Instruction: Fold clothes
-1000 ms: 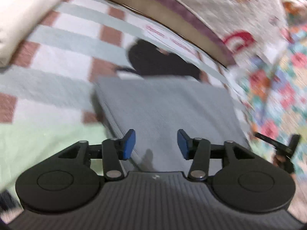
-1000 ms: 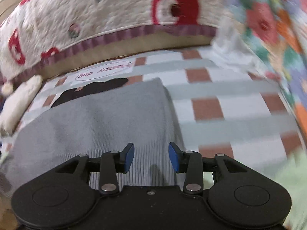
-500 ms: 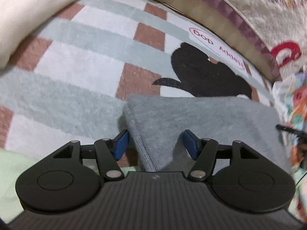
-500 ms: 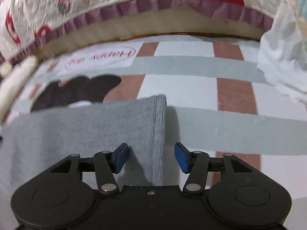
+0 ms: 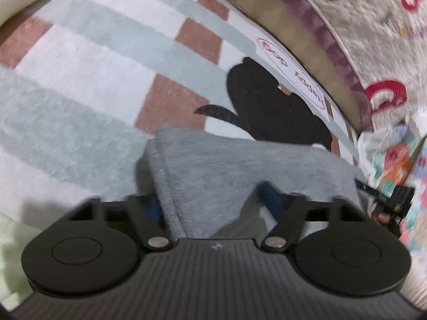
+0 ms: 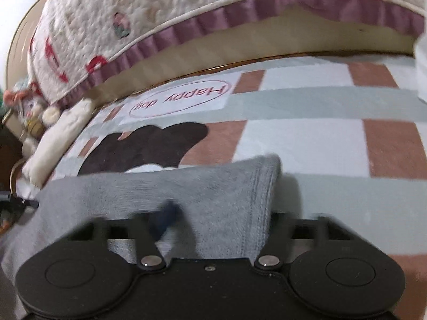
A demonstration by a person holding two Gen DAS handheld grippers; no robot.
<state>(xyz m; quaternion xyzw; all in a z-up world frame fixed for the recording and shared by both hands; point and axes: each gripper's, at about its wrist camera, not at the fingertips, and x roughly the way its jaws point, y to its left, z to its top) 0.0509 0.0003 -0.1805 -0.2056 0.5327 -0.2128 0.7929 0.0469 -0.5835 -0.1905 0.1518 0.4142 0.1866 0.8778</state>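
A grey knitted garment (image 5: 226, 165) lies folded on a checked blanket (image 5: 80, 80). My left gripper (image 5: 210, 202) is open and straddles the garment's left corner, one finger on each side of the cloth edge. The garment also shows in the right wrist view (image 6: 186, 186). My right gripper (image 6: 224, 218) is open and straddles its right corner, with the right finger hidden behind the raised cloth edge. The fingers are motion-blurred. The other gripper's tip shows at the right edge of the left wrist view (image 5: 389, 200).
The blanket (image 6: 320, 138) carries a dark dog shape (image 6: 144, 146) and a "Happy dog" label (image 6: 178, 98). A quilted cover with red prints (image 6: 160, 13) rises behind. A floral fabric (image 5: 395, 160) lies right. Soft toys (image 6: 40, 122) lie at the left.
Both grippers moved forward and down onto the garment's corners and opened wider; the cloth now lies between their fingers and its corners bulge up.
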